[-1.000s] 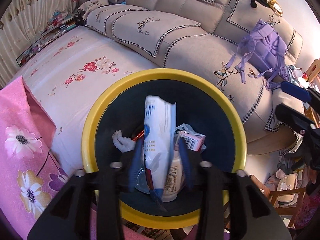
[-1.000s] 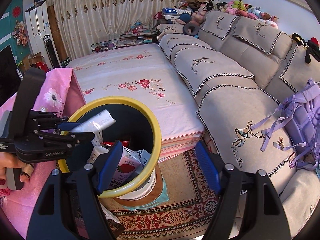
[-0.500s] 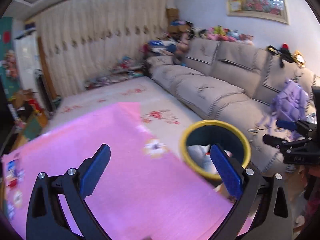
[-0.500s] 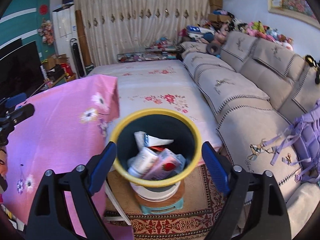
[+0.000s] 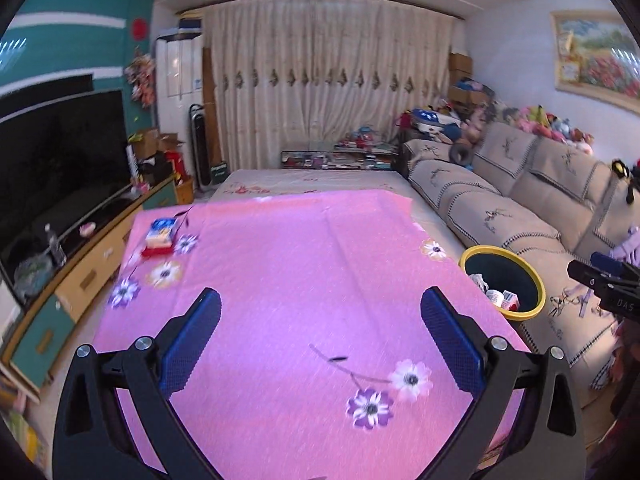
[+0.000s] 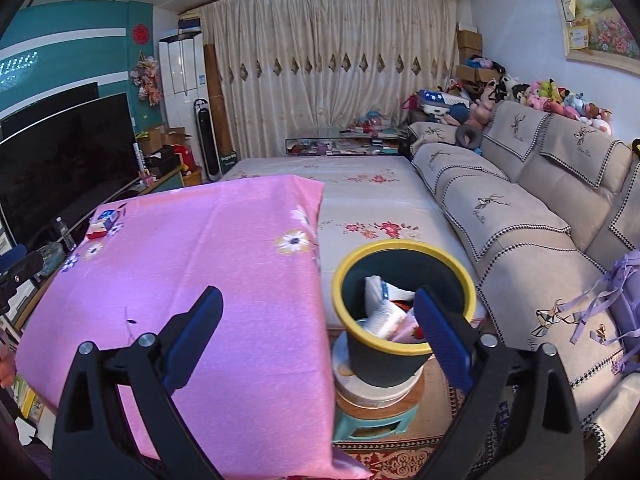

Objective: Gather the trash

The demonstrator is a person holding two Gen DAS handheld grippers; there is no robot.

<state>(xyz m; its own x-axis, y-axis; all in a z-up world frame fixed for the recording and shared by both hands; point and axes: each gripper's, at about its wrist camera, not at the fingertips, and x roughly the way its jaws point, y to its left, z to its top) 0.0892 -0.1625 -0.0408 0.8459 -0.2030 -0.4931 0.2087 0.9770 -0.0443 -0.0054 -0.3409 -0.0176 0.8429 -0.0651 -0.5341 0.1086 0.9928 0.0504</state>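
A black TV (image 5: pixel 60 160) stands on a low cabinet (image 5: pixel 92 264) along the teal wall at far left. Next comes the worktop (image 5: pixel 300 280), under a pink flowered cloth and nearly bare. The one piece of trash that shows on it is a blue-and-red packet (image 5: pixel 160 236) near the far left corner, well apart from both grippers; it is probably the next pick.

The left gripper (image 5: pixel 320 336) hovers over the cloth's near half, fingers spread wide with nothing between them, aimed down the worktop toward that packet. The right gripper (image 6: pixel 318 334) hangs over the worktop's right edge, its fingers opening and empty, the right one overlapping the bin in view.

The yellow-rimmed bin (image 6: pixel 348 268) sits on a white tub atop a green stool (image 6: pixel 376 420), raised close to worktop height just beside the edge, presumably so trash drops in easily. It already holds crumpled wrappers and cartons.

Behind lies a floral bedspread (image 6: pixel 360 184), then cream curtains (image 6: pixel 340 60). A beige sofa (image 6: pixel 520 208) with plush toys runs down the right.
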